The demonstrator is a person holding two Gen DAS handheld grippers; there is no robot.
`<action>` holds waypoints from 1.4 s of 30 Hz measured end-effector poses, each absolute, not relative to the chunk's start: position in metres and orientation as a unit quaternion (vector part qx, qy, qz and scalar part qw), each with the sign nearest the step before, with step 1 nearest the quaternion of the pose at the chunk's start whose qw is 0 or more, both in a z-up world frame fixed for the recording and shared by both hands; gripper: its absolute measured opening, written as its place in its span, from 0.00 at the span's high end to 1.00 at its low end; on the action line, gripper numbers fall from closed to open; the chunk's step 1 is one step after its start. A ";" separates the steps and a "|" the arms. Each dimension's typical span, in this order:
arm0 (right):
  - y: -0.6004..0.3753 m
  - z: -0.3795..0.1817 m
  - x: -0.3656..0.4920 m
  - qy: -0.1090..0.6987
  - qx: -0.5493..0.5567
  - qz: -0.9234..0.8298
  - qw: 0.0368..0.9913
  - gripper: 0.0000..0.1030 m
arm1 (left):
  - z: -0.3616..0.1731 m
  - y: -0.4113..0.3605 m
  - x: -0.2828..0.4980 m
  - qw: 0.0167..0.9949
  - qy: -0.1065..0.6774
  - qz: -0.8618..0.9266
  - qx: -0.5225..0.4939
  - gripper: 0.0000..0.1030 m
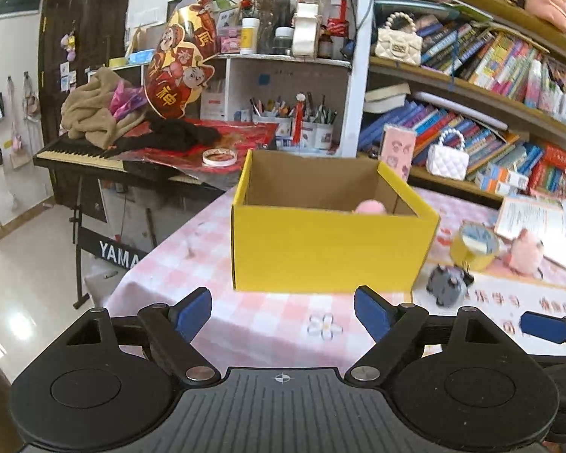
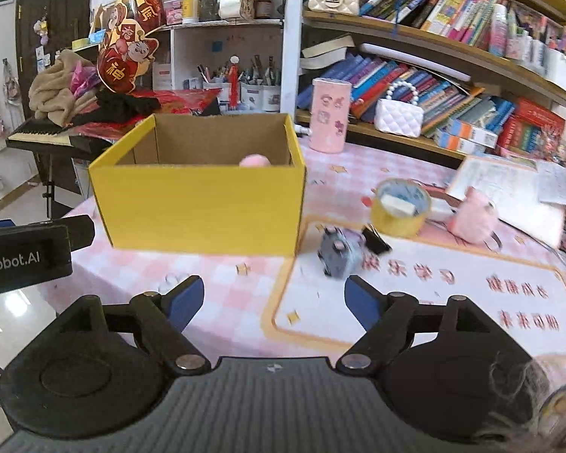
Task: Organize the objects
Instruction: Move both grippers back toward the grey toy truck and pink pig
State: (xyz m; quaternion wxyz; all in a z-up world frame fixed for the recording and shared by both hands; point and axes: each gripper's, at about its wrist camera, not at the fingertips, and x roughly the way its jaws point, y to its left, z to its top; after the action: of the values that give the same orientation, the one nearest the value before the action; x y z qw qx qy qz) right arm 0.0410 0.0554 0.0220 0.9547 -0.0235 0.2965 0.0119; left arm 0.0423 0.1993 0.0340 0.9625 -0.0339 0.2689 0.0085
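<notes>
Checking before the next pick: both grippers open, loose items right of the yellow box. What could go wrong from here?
1. The grey plush toy touches a black binder clip; the open right gripper may drag both.
2. The yellow tape roll stands close behind and could get knocked.
3. The yellow cardboard box looks light; a bump could slide it on the pink checked tablecloth.

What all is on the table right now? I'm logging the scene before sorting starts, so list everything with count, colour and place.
Cardboard box: 1, yellow, open, on the table's left part.
Pink plush: 1, inside the box, mostly hidden.
Tape roll: 1, yellow, right of the box.
Grey toy: 1, by the box's right front corner.
Binder clip: 1, black, beside the grey toy.
Pink plush toy: 1, right of the tape.
Pink canister: 1, behind the box.
Tablecloth: 1, pink check.
Left gripper: open, empty.
Right gripper: open, empty.
</notes>
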 end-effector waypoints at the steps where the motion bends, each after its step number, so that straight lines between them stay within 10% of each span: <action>1: 0.054 0.020 0.035 0.297 -0.024 0.007 0.955 0.20 | 0.034 0.198 0.039 0.963 0.269 0.008 -0.029 0.17; 42: -0.067 -0.001 -0.018 0.334 0.041 -0.199 0.920 0.11 | 0.011 0.070 0.053 0.938 0.313 -0.143 0.041 0.15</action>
State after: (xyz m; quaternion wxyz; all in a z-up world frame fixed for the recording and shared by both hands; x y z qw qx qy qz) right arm -0.0184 -0.0672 -0.0010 0.9203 0.0412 0.3342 -0.1992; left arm 0.0534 0.0698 0.0115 0.9381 0.0409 0.3126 -0.1433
